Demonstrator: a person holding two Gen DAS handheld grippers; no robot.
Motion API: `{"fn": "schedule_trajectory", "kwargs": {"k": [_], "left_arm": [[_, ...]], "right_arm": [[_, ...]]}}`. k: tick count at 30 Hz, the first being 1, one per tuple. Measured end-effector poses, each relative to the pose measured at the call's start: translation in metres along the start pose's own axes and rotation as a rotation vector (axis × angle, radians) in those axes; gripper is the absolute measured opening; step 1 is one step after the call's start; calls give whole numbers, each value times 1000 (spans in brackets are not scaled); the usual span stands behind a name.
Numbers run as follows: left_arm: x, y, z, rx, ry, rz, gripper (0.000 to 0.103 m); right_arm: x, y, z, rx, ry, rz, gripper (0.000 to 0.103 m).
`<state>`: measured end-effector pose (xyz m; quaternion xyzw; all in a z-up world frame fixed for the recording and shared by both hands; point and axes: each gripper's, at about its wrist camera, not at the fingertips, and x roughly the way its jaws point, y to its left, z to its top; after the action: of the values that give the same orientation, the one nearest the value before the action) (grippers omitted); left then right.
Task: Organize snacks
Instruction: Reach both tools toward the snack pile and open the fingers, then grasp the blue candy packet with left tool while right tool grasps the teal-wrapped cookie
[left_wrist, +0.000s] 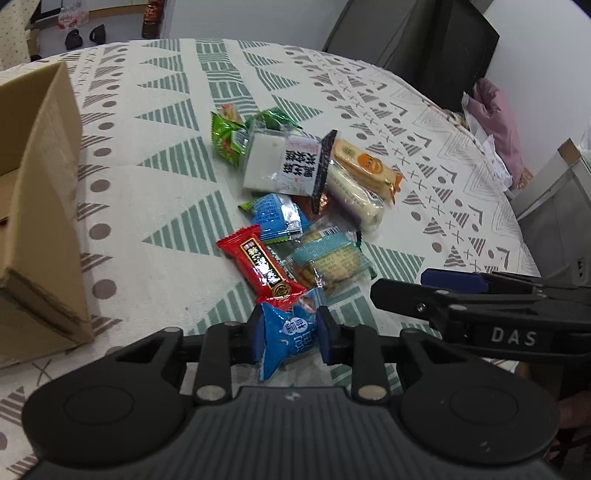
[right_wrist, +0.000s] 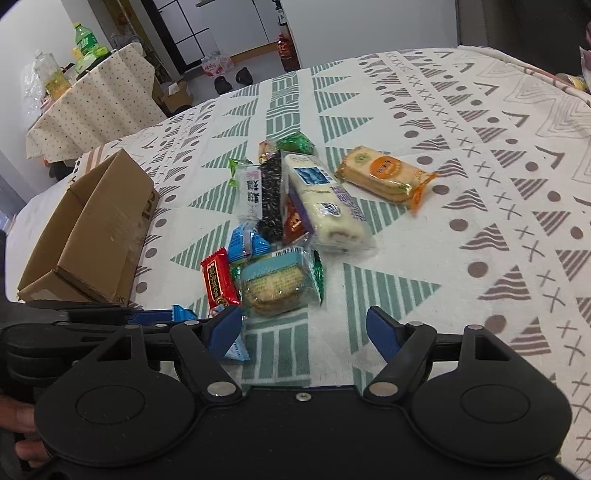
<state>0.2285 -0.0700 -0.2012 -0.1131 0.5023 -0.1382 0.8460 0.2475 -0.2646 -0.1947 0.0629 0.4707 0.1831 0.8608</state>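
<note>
Both grippers are black plastic with blue-padded jaws and silver pivot screws (one stamped "DAS").

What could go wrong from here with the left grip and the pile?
1. The left gripper pinches the blue packet across its crinkly middle; the slippery wrapper might slide out on the way to the box.
2. The red bar touches the packet's top edge, so lifting may drag it.
3. The right gripper, open, hovers close and could bump the cracker pack.
</note>
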Motion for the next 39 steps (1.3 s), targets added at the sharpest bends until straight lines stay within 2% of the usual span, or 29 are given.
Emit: {"fn": "schedule_trajectory", "kwargs": {"k": [12,17,25,27,29,31,39], "left_arm": [[-20,12,0,-55,-58,14,27],[-24,22,-2,-81,-66,15,27],[-34,33,-7,-102,-74,31,27],[-36,36,-9,-114,-75,35,27],[-38,38,-10,-122,-80,34,27],[-41,38,-10,-123,-85,31,27],[-53,36,-14,-117,-121,10,27]], "right_arm": [[15,3,8,-2,-24,-39,76],[22,12,11,5,-16,-7,77],[45,30,5,-3,14,-9,76],[50,32,0,-19,22,-27,72],[48,35,-2,-46,17,-45,58],[44,32,-1,-25,33,-13,46],[16,27,-3,9,15,-11,44]]}}
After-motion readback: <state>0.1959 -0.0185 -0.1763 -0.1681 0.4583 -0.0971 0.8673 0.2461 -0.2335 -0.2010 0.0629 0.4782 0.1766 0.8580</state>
